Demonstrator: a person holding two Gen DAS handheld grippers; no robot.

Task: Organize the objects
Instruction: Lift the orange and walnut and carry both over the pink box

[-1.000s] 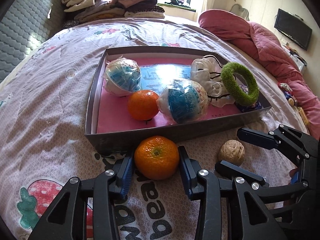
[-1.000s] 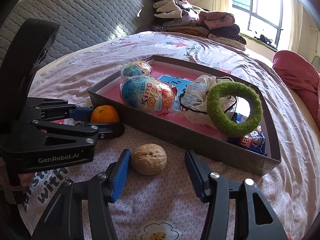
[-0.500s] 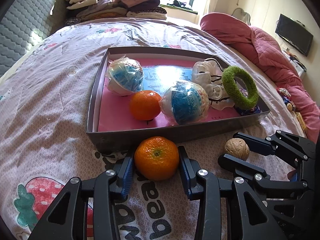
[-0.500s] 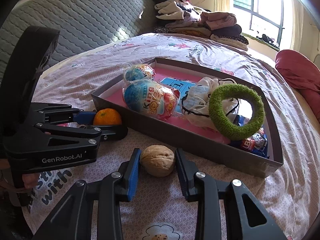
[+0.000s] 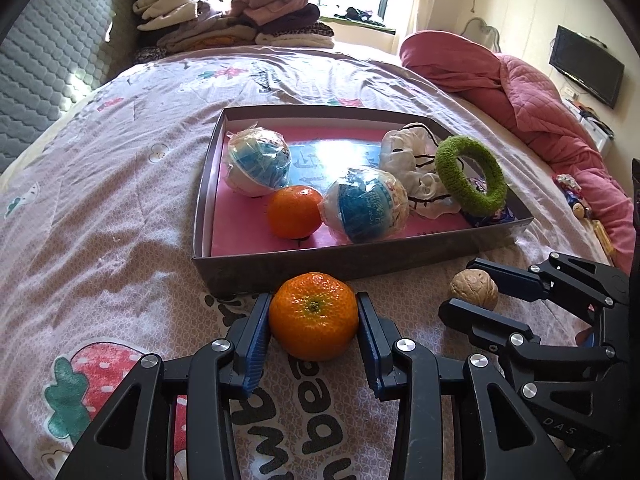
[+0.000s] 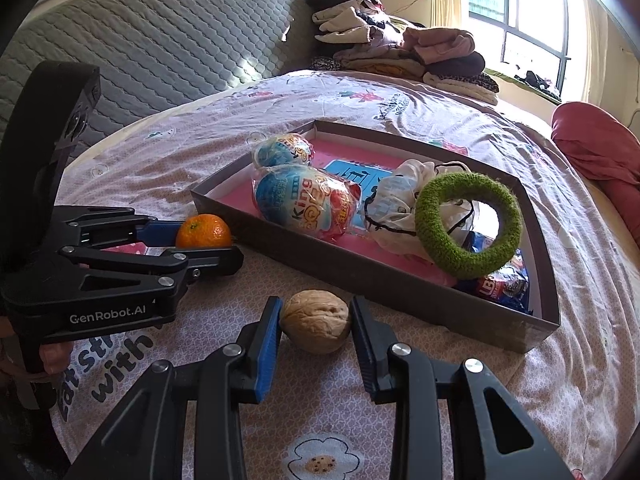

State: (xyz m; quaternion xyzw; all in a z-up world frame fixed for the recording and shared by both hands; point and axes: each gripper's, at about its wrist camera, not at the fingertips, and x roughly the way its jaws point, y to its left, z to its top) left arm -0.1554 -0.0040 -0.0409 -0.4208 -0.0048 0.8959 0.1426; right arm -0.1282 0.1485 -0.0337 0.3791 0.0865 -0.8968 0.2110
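Note:
An orange mandarin rests on the bedspread just in front of the grey box, and my left gripper is shut on it, a blue pad against each side. To its right lies a walnut, held between the pads of my right gripper. In the right wrist view the walnut sits squeezed in the right gripper, with the left gripper and its mandarin at the left. Inside the box lie a second mandarin, two wrapped toy eggs, a white cloth and a green ring.
The box has a pink floor and low walls. Folded clothes are piled at the far end of the bed. A pink quilt lies bunched along the right edge. A grey padded headboard rises at the left.
My right gripper's jaws have closed in from wide apart onto the walnut. The left gripper has kept its grip on the mandarin and stayed in place.

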